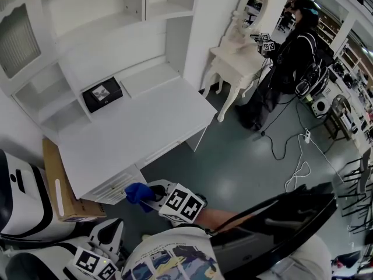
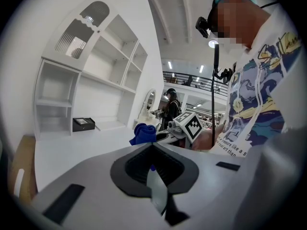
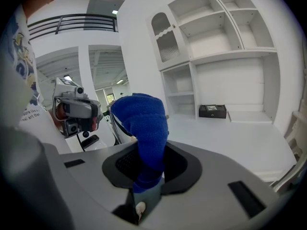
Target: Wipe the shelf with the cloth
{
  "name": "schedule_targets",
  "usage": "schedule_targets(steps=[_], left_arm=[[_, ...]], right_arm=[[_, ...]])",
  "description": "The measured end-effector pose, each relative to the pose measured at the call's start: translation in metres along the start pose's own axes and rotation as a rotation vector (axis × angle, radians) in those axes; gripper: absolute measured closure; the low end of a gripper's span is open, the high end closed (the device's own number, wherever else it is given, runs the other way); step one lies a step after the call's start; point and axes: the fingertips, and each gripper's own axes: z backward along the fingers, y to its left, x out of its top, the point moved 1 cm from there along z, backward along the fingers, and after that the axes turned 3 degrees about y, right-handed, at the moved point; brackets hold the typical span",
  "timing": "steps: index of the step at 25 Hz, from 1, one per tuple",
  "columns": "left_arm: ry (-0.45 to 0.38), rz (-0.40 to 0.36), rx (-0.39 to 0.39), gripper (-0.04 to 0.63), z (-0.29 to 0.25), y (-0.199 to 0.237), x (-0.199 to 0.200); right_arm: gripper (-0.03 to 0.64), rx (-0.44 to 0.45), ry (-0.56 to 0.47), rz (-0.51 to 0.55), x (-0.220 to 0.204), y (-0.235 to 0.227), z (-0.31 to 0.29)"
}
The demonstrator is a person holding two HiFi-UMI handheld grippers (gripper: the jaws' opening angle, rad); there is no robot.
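Right gripper [image 3: 146, 188] jaws clamped on the blue cloth [image 3: 144, 128]; cloth stands up out of the jaws in a bunched wad, most of it above the fingertips; same grip shows from overhead, right gripper [image 1: 148, 197] with cloth [image 1: 137, 192] at its tip, just off the near edge of the white desk top [image 1: 134, 127], not touching it.

Shelf unit [image 3: 225, 37] is ahead of the right gripper, beyond the desk top, well apart from the cloth; black box [image 3: 213, 110] sits ahead of the jaws at the foot of the shelf unit.

Left gripper [image 2: 154, 188] jaws together, nothing held between them; it sits low and to the left of the right gripper [image 1: 109, 233], apart from it; its camera looks across at the cloth [image 2: 144, 133] and the other gripper's marker cube [image 2: 193, 125].

Cardboard box [image 1: 58, 191] on the floor beside the left gripper; second person [image 1: 291, 45] stands far off to the right of both grippers, by a vanity table [image 1: 239, 57].
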Motion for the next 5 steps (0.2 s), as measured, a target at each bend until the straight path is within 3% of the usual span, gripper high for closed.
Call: schedule_targets(steps=[5], left_arm=[[0.000, -0.003, 0.000, 0.583, -0.0027, -0.0032, 0.0024]], right_arm=[[0.517, 0.004, 0.002, -0.003, -0.0010, -0.0007, 0.0038]])
